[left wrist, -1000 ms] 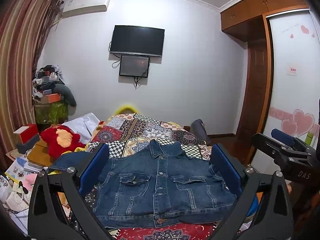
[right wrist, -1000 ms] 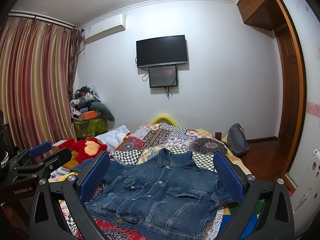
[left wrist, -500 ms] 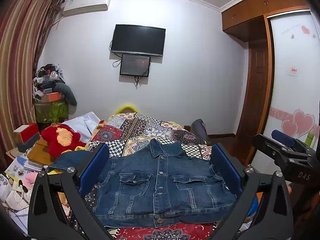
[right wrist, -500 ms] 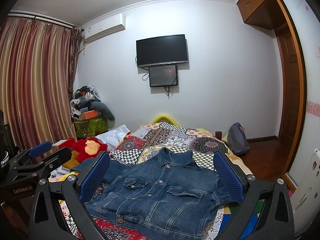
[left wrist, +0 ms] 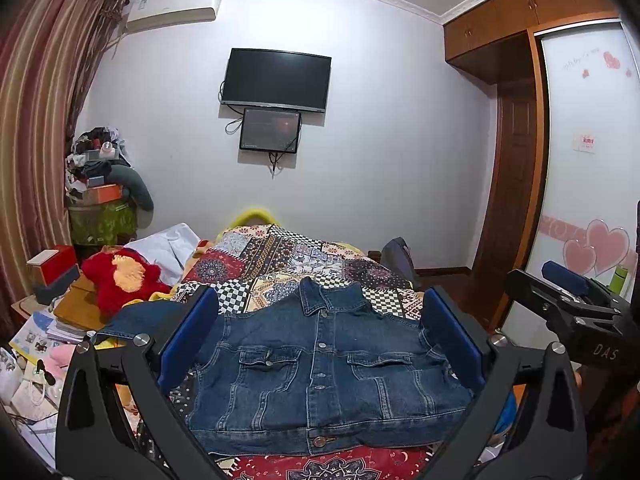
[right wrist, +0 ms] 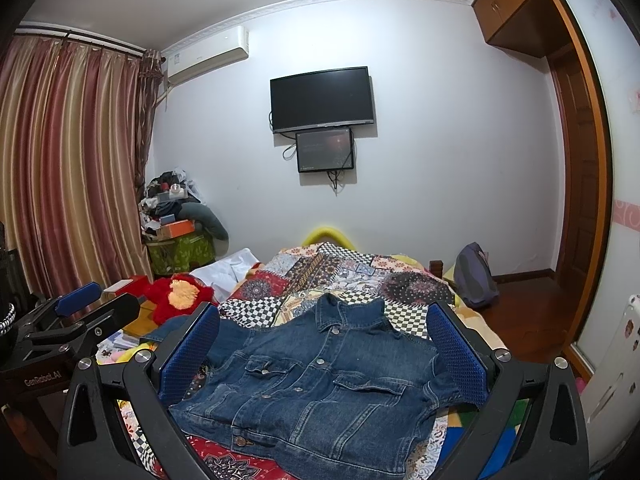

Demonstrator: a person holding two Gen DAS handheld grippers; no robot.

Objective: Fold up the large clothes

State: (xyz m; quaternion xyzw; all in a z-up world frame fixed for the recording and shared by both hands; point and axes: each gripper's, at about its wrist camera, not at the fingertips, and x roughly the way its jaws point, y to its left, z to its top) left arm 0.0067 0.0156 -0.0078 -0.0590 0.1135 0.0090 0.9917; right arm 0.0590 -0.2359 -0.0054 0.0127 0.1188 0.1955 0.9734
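You held both tools raised above the near edge of the bed, neither touching cloth; the left gripper point(left wrist: 320, 344) stood with its blue pads spread wide and nothing between them, and the right gripper point(right wrist: 324, 356) stood the same. The dark blue denim jacket point(left wrist: 320, 376) lay buttoned and front-up on the patchwork quilt point(left wrist: 280, 256), collar toward twelve o'clock, hem toward six; one sleeve trailed off toward nine o'clock, near the red plush toy point(left wrist: 120, 280). I judge you had framed the jacket between the fingers to choose a first fold; the folding itself looked not yet begun, probably starting with that stray sleeve.
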